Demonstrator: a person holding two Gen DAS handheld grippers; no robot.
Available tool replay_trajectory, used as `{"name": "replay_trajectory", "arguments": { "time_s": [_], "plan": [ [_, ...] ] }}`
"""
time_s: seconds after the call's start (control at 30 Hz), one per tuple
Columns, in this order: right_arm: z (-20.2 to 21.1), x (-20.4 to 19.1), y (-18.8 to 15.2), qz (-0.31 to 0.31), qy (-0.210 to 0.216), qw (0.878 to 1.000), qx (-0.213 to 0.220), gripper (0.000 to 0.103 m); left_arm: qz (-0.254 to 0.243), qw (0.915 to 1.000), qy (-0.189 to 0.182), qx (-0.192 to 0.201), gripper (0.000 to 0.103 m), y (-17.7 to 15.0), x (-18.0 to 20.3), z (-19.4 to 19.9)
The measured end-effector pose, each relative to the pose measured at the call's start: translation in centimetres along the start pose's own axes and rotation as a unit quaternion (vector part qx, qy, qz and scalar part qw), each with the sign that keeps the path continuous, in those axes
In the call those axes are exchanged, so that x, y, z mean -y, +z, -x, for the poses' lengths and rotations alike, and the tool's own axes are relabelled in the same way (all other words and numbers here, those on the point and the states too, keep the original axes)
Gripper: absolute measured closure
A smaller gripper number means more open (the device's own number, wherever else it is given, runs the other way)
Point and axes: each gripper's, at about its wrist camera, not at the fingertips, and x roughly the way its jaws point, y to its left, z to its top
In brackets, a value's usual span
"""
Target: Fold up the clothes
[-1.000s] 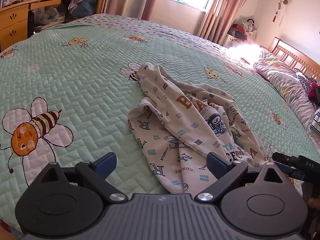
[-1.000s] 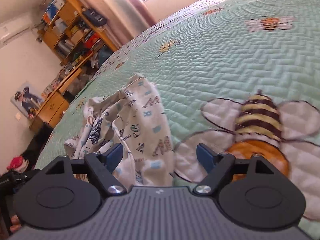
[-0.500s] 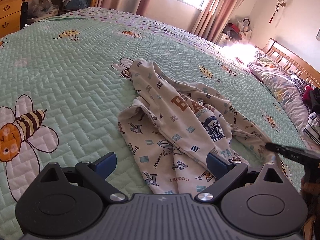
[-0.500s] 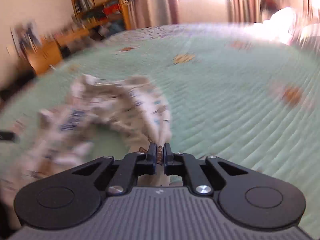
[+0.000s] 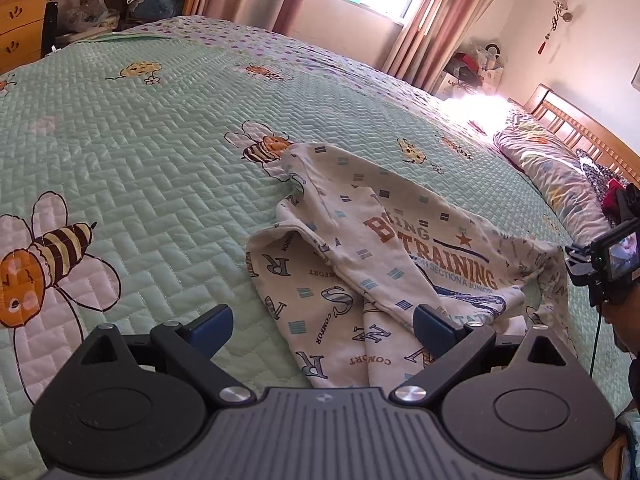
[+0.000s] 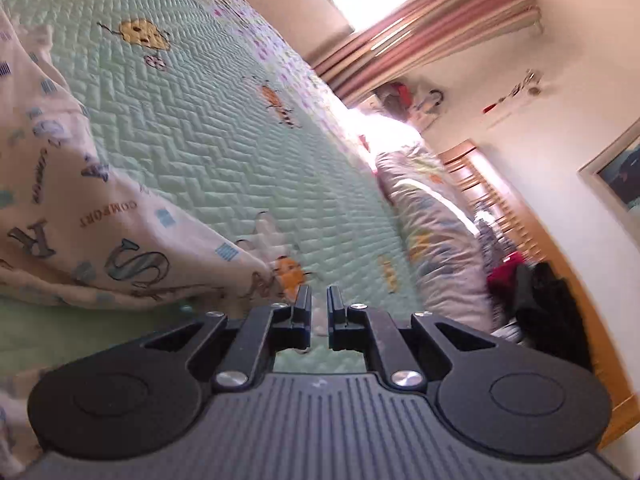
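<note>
A cream garment (image 5: 360, 264) printed with letters and "TRAINING" lies crumpled on the green bee quilt (image 5: 140, 152). My left gripper (image 5: 322, 326) hovers open over its near edge, and its right blue pad (image 5: 434, 330) is above the cloth. The garment's far right corner (image 5: 556, 252) is pulled taut toward the right gripper's camera housing (image 5: 614, 254). In the right wrist view the garment (image 6: 100, 208) stretches from the left to my right gripper (image 6: 319, 300), which is shut on a pinch of its edge.
A patterned pillow (image 5: 560, 176) and a wooden headboard (image 5: 580, 120) lie at the right. Red and dark clothes (image 6: 536, 300) are piled near the headboard. A wooden desk with drawers (image 5: 24, 20) stands at the far left. Curtains (image 5: 432, 12) frame the window.
The right gripper shut on the garment's edge, rolled, and drew it to the right. The cloth spread out, and its printed front shows. The left gripper barely moved.
</note>
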Motion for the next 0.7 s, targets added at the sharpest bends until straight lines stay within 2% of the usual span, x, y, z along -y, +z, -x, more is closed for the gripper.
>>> {"name": "replay_trajectory", "arguments": {
  "time_s": [0.03, 0.1, 0.13, 0.2, 0.23, 0.3, 0.37, 0.47, 0.6, 0.63, 0.7],
  "plan": [
    [0.5, 0.9, -0.5, -0.051, 0.028, 0.998, -0.002, 0.094, 0.001, 1.0000, 0.001, 0.001, 0.006, 0.0, -0.1, 0.0],
    [1.5, 2.6, -1.5, -0.154, 0.084, 0.984, -0.006, 0.086, 0.002, 1.0000, 0.003, -0.001, 0.006, 0.0, -0.1, 0.0],
    [2.2, 3.4, -2.1, -0.202, 0.111, 0.973, -0.002, 0.084, 0.001, 1.0000, 0.003, -0.002, 0.006, 0.0, 0.0, 0.0],
    [4.7, 4.1, -3.6, -0.279, 0.174, 0.944, 0.027, 0.069, -0.003, 1.0000, 0.004, -0.005, 0.006, -0.2, 0.3, -0.1],
    [5.9, 4.2, -4.0, -0.304, 0.197, 0.931, 0.040, 0.064, -0.009, 0.9999, 0.007, -0.007, 0.005, -0.3, 0.6, -0.1],
    [8.6, 3.9, -4.9, -0.344, 0.251, 0.903, 0.061, 0.046, -0.017, 0.9995, 0.019, -0.017, 0.005, -0.3, 1.2, -0.3],
    [10.7, 2.7, -4.8, -0.357, 0.310, 0.878, 0.075, 0.036, -0.023, 0.9988, 0.032, -0.028, 0.005, -0.2, 1.8, -0.7],
    [13.2, -0.6, -4.2, -0.360, 0.409, 0.836, 0.063, 0.034, -0.039, 0.9970, 0.051, -0.043, 0.004, 0.0, 2.7, -1.3],
    [13.8, -5.3, -3.8, -0.395, 0.520, 0.757, -0.005, 0.033, -0.060, 0.9931, 0.086, -0.053, 0.003, 0.7, 3.2, -2.0],
    [13.8, -6.2, -3.5, -0.392, 0.531, 0.751, -0.025, 0.033, -0.061, 0.9926, 0.091, -0.053, 0.002, 0.8, 3.2, -2.1],
    [13.8, -7.9, -2.7, -0.372, 0.529, 0.761, -0.047, 0.033, -0.059, 0.9922, 0.097, -0.053, 0.002, 1.2, 3.0, -2.2]
  ]
}}
